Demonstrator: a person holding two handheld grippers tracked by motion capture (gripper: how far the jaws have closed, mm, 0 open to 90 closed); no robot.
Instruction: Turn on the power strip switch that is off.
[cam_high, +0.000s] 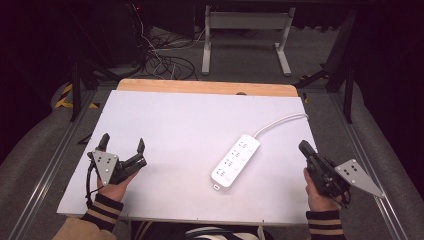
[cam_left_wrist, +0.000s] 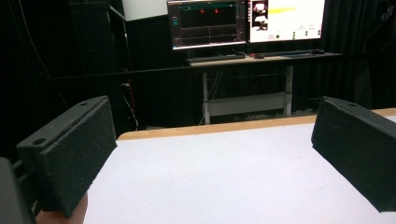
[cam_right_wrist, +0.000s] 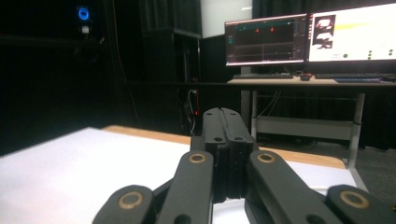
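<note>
— Nearest the high camera, two hands in striped cuffs are resting at the near edge of the white rectangular table board (cam_high: 165, 125), each holding a black two-jaw gripper. Is anything being gripped?

— Nothing. The left gripper (cam_high: 123, 143) is sitting at the near left corner with its jaws spread wide; in the left gripper view its two padded black jaws are standing far apart with bare white board between them. The right gripper (cam_high: 304, 147) is hovering at the near right edge, its jaws pressed flat together, and in the right gripper view (cam_right_wrist: 227, 140) they are meeting with no gap and nothing caught between.

— And the white plastic power strip (cam_high: 236, 160)?

— It is lying flat and slanted right of centre, its white cable (cam_high: 280, 121) curving off toward the far right edge. It is closer to the right gripper, yet clear of both.

— So which step is this?

— I judge it to be the start: both tools are waiting, the strip untouched. The next move is probably calling for the right gripper to be opening before reaching left to the strip, with the already-open left one coming across to steady the near end.
</note>
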